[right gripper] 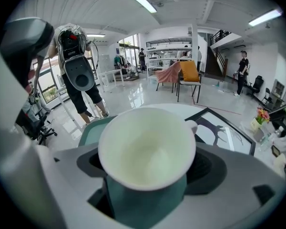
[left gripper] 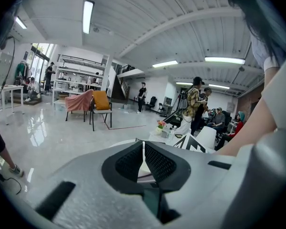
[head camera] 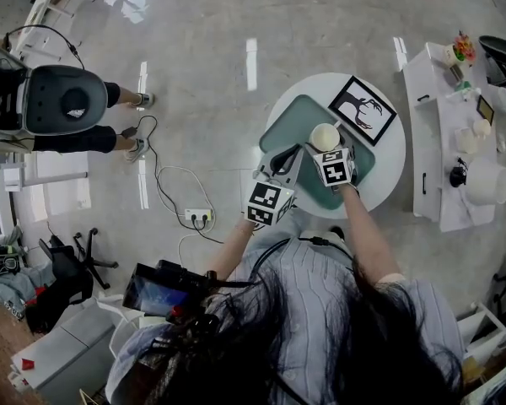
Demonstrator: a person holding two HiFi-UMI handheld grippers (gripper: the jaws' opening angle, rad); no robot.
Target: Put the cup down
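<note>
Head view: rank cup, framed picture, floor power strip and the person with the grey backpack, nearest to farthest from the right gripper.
1. cup: held between the right gripper's fingers, over the green tray.
2. framed picture: on the round table, just beyond the cup, to the right.
3. power strip: on the floor, left of the table.
4. person with the grey backpack: far left.

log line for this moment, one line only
right gripper: shut on cup | cup: mouth up, over tray, touchdown unclear | left gripper: shut, empty | step: cup not released
</note>
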